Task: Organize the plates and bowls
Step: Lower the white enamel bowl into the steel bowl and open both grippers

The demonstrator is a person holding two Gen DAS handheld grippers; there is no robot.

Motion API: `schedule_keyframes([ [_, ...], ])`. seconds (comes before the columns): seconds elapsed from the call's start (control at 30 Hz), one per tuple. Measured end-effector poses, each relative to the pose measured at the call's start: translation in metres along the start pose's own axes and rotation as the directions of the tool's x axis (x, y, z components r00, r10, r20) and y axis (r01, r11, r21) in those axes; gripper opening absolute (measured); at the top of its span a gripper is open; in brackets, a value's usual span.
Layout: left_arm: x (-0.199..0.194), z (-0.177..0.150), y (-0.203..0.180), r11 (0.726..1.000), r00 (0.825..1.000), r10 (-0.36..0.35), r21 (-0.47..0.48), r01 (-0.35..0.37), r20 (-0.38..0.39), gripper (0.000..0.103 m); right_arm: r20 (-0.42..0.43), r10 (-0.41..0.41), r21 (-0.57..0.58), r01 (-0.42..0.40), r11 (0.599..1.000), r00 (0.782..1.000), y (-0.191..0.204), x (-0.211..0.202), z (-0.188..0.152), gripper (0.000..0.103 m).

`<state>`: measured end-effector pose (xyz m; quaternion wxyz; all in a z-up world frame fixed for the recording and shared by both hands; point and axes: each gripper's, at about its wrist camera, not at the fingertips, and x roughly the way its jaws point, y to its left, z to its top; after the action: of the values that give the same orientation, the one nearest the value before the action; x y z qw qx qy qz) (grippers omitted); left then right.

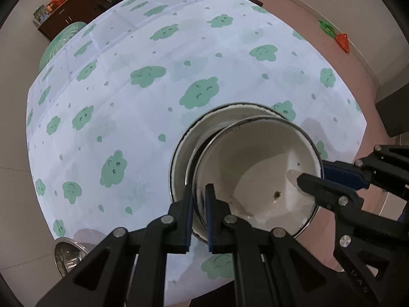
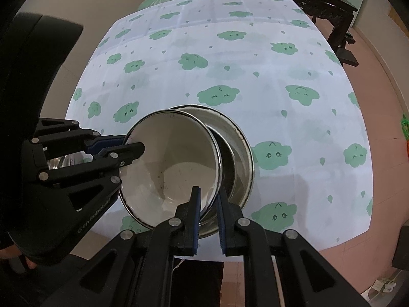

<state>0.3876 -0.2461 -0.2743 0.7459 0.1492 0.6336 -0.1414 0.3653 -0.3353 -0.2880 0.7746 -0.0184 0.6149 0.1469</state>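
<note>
A white enamel bowl (image 1: 255,168) with a dark rim and a few specks inside is held from two sides. My left gripper (image 1: 200,192) is shut on its left rim, one finger inside and one outside. My right gripper (image 2: 209,192) is shut on the opposite rim of the same white bowl (image 2: 173,163). Each gripper also shows in the other's view: the right gripper (image 1: 310,176) and the left gripper (image 2: 133,144). Below and partly behind the held bowl stands a second bowl (image 1: 212,120) (image 2: 237,148) on the table. Whether the two bowls touch I cannot tell.
The table (image 1: 127,102) (image 2: 281,76) wears a pale cloth with green clouds. A steel bowl (image 1: 67,255) sits at its near left corner. A green ribbed object (image 1: 61,41) lies beyond the far left edge, and dark wooden furniture (image 2: 329,2) stands behind the table.
</note>
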Motion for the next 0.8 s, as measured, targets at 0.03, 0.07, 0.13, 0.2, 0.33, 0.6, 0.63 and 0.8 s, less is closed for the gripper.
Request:
schedule_keyframes([
  [0.03, 0.001, -0.001, 0.0, 1.0, 1.0, 0.0, 0.001, 0.0, -0.002, 0.005, -0.003, 0.001, 0.001, -0.001, 1.0, 1.0, 0.0, 0.001, 0.0, 0.014],
  [0.07, 0.001, -0.001, -0.001, 1.0, 1.0, 0.001, 0.002, -0.001, -0.004, 0.005, -0.005, 0.002, 0.001, -0.002, 1.0, 1.0, 0.0, 0.002, 0.0, 0.014],
  [0.13, 0.004, -0.002, -0.001, 1.0, 1.0, 0.0, 0.002, 0.0, -0.008, 0.005, -0.012, 0.003, 0.0, -0.003, 1.0, 1.0, 0.0, 0.003, 0.0, 0.014],
  [0.2, 0.005, -0.004, -0.001, 1.0, 1.0, -0.001, 0.001, 0.001, -0.012, 0.005, -0.018, 0.005, -0.001, -0.005, 1.0, 1.0, 0.0, 0.004, 0.0, 0.014],
  [0.33, 0.009, -0.004, -0.002, 1.0, 1.0, -0.001, 0.005, 0.001, -0.018, 0.005, -0.026, 0.005, -0.003, -0.005, 1.0, 1.0, 0.0, 0.006, -0.001, 0.014],
  [0.6, 0.016, -0.007, -0.003, 1.0, 0.999, -0.007, 0.006, 0.007, -0.031, 0.005, -0.044, 0.011, 0.0, -0.011, 1.0, 0.999, -0.001, 0.01, -0.001, 0.014],
  [0.63, 0.017, -0.007, -0.003, 1.0, 0.999, -0.007, 0.005, 0.007, -0.033, 0.005, -0.047, 0.012, -0.002, -0.012, 1.0, 0.999, -0.001, 0.011, -0.001, 0.014],
  [0.8, 0.02, -0.007, -0.002, 1.0, 0.999, -0.007, 0.006, 0.007, -0.037, 0.005, -0.055, 0.014, -0.003, -0.015, 1.0, 0.998, -0.001, 0.014, 0.0, 0.014],
])
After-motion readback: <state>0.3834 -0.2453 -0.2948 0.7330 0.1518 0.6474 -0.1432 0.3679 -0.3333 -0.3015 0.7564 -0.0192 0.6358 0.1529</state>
